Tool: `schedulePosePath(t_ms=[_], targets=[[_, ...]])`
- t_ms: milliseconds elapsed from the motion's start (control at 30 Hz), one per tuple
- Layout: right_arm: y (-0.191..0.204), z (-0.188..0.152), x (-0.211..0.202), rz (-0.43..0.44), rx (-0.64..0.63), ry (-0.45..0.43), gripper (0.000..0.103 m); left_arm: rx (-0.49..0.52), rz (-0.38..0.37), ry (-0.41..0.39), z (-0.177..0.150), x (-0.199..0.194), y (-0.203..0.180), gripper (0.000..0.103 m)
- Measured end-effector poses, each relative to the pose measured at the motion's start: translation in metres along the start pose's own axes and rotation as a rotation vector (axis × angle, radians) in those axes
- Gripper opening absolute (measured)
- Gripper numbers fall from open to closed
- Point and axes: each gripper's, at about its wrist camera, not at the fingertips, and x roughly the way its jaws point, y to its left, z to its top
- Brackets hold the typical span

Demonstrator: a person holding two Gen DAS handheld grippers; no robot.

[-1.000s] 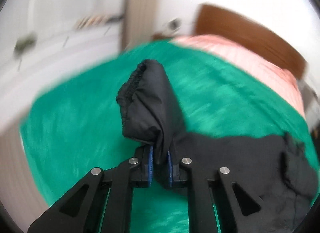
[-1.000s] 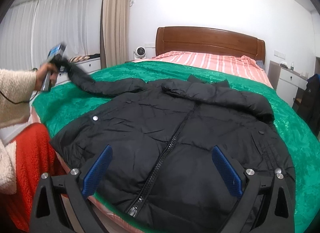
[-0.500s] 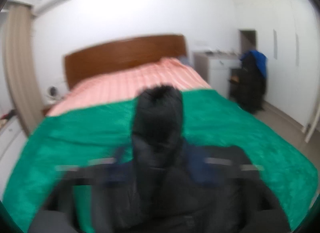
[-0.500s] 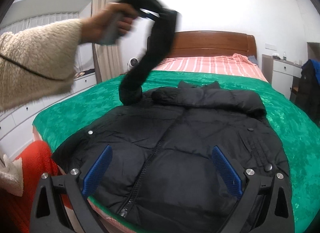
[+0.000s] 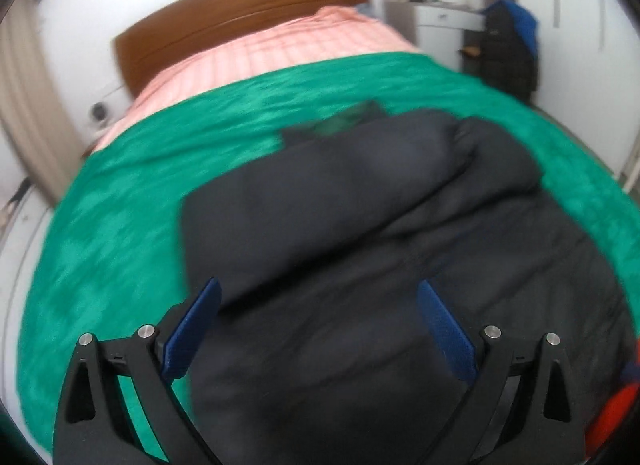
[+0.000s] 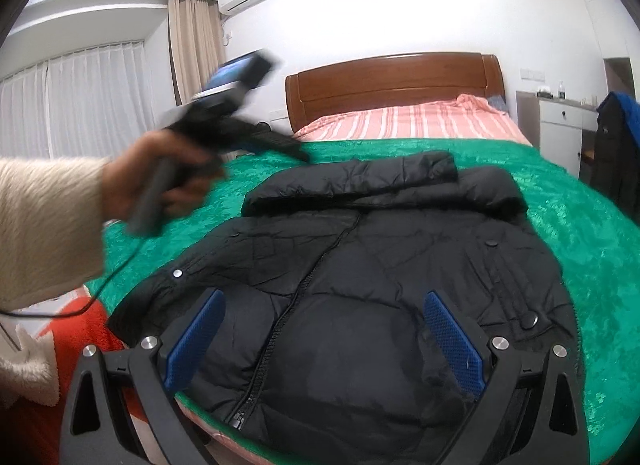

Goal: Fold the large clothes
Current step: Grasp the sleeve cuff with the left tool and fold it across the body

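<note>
Two grippers, left and right, jaws spread wide, empty, above black jacket on green blanket.

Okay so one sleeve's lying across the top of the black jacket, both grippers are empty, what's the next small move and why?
Probably the other sleeve: it isn't visible spread out, so look along the jacket's far side by the hood. The folded sleeve lies across the chest, and the left gripper and right gripper hang open.

motion-blurred left tongs, jacket hem cut off
</note>
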Motion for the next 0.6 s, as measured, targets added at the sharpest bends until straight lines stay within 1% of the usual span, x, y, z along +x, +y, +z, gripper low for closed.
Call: schedulePosePath(t_ms=[133, 200, 300, 367, 467, 533, 600], targets=[[0.007, -0.001, -0.003, 0.000, -0.032, -0.006, 0.099, -0.049, 0.083, 0.034, -0.047, -0.023, 0.038, 0.100], [0.010, -0.001, -0.003, 0.001, -0.046, -0.005, 0.099, -0.105, 0.095, 0.056, -0.068, -0.031, 0.052, 0.100], [0.012, -0.002, 0.001, 0.004, -0.052, 0.009, 0.099, -0.193, 0.088, 0.070, -0.099, -0.042, 0.061, 0.100], [0.012, -0.004, 0.002, 0.000, -0.054, 0.015, 0.099, -0.245, 0.082, 0.065, -0.119, -0.045, 0.058, 0.100], [0.014, -0.004, 0.004, -0.010, -0.059, 0.018, 0.099, -0.276, 0.078, 0.060, -0.138, -0.042, 0.047, 0.100], [0.015, -0.005, 0.005, -0.015, -0.066, 0.022, 0.099, -0.290, 0.080, 0.073, -0.145, -0.035, 0.041, 0.100], [0.018, -0.006, 0.006, -0.015, -0.076, 0.029, 0.099, -0.308, 0.062, 0.083, -0.150, -0.032, 0.037, 0.100]])
